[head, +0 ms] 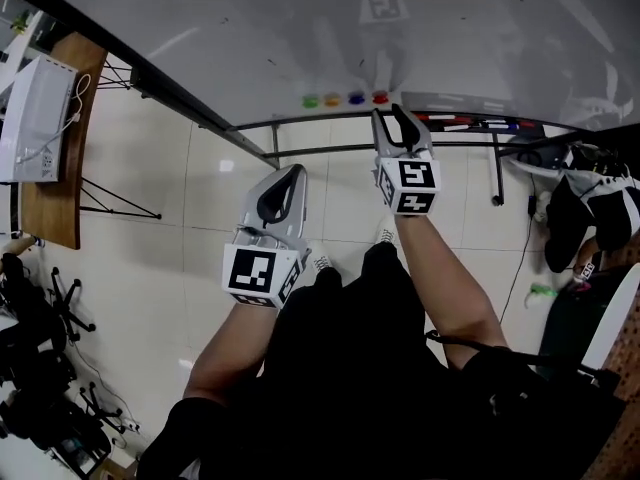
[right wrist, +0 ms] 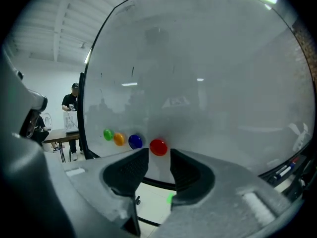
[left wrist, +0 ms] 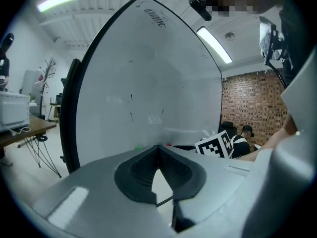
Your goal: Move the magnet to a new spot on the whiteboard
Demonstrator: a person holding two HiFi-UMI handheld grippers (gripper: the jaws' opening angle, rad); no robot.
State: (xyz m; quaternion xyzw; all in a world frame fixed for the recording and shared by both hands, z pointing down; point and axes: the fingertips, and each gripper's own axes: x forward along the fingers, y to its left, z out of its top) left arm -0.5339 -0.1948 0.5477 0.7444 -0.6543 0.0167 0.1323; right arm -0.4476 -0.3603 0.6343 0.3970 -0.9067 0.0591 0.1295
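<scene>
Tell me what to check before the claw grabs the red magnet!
1. Right claw open: ok, pads apart, nothing between them.
2. Red magnet lined up with the gap: ok, it sits just past the tips.
3. Magnet between the pads: not ok, not yet.
4. Room beside the blue magnet: cannot tell, it sits close to the red one.
5. Left claw out of the way: ok, shut, empty, away from the magnets.
6. Bare whiteboard for a new spot: ok.
</scene>
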